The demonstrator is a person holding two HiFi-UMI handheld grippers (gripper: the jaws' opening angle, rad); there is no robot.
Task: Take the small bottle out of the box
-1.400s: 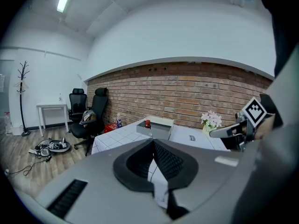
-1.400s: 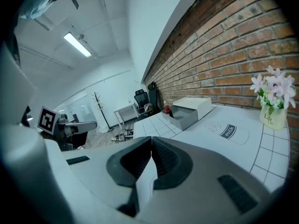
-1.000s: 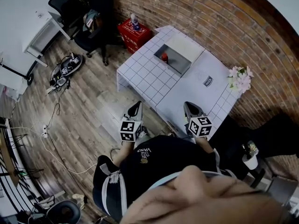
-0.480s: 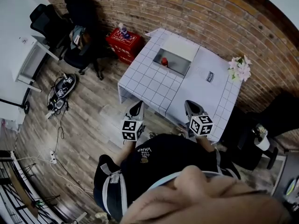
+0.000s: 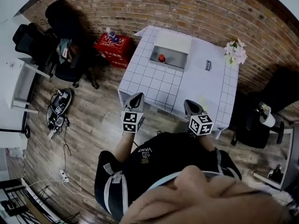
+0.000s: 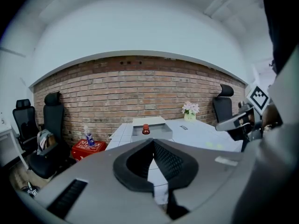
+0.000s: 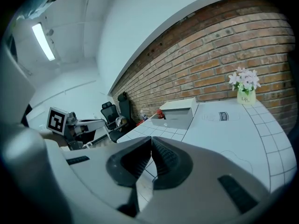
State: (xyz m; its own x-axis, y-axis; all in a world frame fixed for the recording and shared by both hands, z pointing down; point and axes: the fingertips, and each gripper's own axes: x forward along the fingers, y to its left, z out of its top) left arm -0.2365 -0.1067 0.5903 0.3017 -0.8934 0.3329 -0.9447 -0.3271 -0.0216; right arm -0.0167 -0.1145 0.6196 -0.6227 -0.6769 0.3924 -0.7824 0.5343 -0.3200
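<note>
A small bottle with a red cap (image 5: 161, 58) stands inside an open grey box (image 5: 180, 45) at the far side of the white tiled table (image 5: 154, 80). The bottle (image 6: 145, 129) and the box (image 6: 154, 132) show straight ahead in the left gripper view, and the bottle (image 7: 160, 114) and box (image 7: 180, 111) are also in the right gripper view. My left gripper (image 5: 136, 99) hangs shut and empty just off the table's near left edge. My right gripper (image 5: 190, 106) is shut and empty over the near edge. Both are far from the box.
A vase of pink flowers (image 5: 235, 52) stands at the table's far right corner, and a small label (image 5: 208, 65) lies near it. A red crate (image 5: 112, 45) with a water bottle sits on the floor left of the table. Black office chairs (image 5: 65, 55) stand left; another chair (image 5: 254, 125) right.
The person has come closer and squarer to the table: both grippers now reach its near edge, and the table and box have swung round to lie straight ahead.
</note>
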